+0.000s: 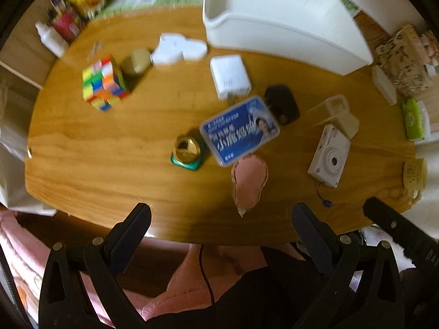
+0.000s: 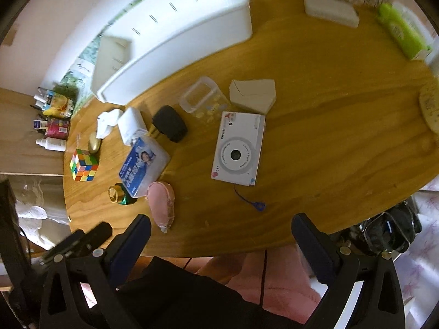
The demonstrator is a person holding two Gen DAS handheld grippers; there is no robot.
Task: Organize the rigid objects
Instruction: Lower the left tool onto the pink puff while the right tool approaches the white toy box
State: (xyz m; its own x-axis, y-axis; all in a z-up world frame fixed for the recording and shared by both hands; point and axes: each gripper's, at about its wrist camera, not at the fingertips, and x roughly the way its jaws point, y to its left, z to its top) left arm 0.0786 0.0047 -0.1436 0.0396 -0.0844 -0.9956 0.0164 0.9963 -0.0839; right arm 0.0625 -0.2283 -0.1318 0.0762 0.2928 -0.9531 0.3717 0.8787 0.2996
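Both claws hang released and empty at the table's [image 2: 315, 164] near edge. Ahead of the right gripper [image 2: 221, 230] lies the white camera [image 2: 238, 149]. Ahead of the left gripper [image 1: 221, 219], a blurred blue-labelled box [image 1: 239, 130] partly covers a green-gold object [image 1: 188, 150]. White bin [image 1: 285, 24] beyond, top cut off.

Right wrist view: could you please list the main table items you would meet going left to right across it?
Rubik's cube → blue-labelled plastic box → black charger → white camera → green tissue pack.

Bare table [image 2: 315, 164] right of camera [image 2: 238, 148].
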